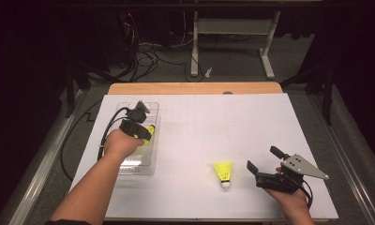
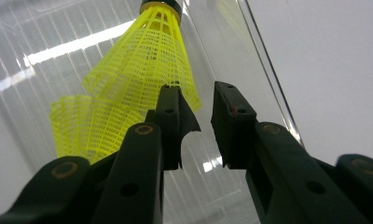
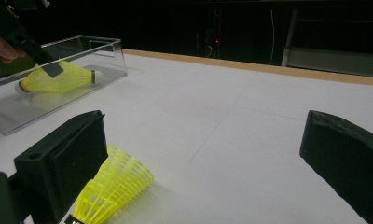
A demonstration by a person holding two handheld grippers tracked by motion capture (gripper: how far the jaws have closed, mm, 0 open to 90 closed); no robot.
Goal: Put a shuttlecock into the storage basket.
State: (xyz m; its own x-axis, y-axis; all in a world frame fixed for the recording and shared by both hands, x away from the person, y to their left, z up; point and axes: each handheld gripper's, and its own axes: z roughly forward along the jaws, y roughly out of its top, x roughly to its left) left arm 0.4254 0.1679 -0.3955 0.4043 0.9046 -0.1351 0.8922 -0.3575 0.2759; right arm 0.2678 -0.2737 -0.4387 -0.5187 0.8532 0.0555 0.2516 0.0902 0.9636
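Left gripper, left of frame, sits over the clear tray; fingers slightly spread, nothing pinched, a yellow shuttlecock lying just beside them in the tray. Right gripper, lower right, fingers spread wide. Second shuttlecock on the counter near it.

Table middle open; tray wall hems left gripper, jaws probably clear
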